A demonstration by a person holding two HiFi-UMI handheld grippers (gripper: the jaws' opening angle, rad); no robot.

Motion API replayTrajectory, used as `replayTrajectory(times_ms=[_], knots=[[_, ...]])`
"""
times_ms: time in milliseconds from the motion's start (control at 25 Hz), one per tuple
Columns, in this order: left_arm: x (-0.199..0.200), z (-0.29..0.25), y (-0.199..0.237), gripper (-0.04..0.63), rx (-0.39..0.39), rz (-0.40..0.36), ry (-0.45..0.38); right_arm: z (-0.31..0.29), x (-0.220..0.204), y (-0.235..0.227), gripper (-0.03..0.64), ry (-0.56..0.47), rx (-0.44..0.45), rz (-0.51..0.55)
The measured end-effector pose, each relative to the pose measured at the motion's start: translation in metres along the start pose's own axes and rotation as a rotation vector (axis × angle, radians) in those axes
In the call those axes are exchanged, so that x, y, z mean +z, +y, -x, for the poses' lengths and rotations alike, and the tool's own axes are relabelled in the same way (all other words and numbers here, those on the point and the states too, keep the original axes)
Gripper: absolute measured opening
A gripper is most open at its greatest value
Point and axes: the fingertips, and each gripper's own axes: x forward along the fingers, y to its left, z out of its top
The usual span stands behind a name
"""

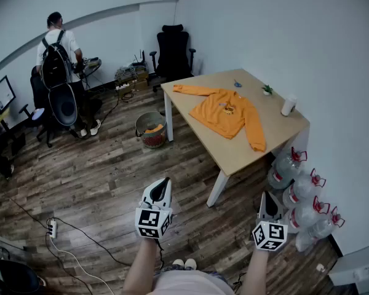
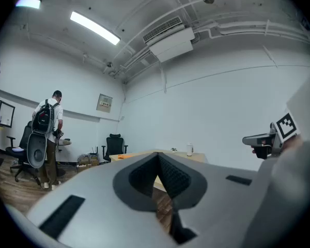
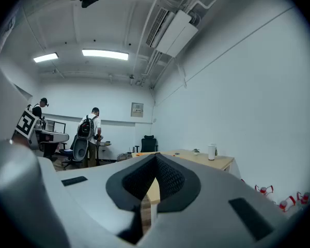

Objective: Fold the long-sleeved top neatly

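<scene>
An orange long-sleeved top (image 1: 226,113) lies spread flat on the wooden table (image 1: 277,135), one sleeve stretched toward the far left corner, the other toward the near right edge. Both grippers hang well short of the table, over the floor. My left gripper (image 1: 163,185) is shut and empty, pointing level toward the table. My right gripper (image 1: 268,200) is also shut with nothing in it. In the left gripper view the jaws (image 2: 157,161) meet, with the table (image 2: 144,156) just behind them. The right gripper view shows the same: closed jaws (image 3: 155,161) and the table (image 3: 206,161) beyond.
On the table stand a white cup (image 1: 288,106), a tiny plant (image 1: 267,90) and a small blue item (image 1: 237,83). Water jugs (image 1: 304,198) line the wall at right. A wire bin (image 1: 152,129), a black chair (image 1: 173,54), a person with a backpack (image 1: 58,63) and floor cables (image 1: 74,251) lie left.
</scene>
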Motion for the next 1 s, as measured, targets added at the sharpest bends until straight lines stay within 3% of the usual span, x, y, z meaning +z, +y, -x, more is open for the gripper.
replayTrajectory(times_ms=[600,1000], knots=[[-0.004,-0.008,0.01,0.002,-0.006,0.012,0.0,-0.013,0.003,0.012,0.006,-0.011,0.02,-0.007],[-0.009,-0.001,0.016,0.002,-0.023,0.048,-0.001,-0.015,-0.001,0.026,0.009,-0.018,0.053,-0.067]])
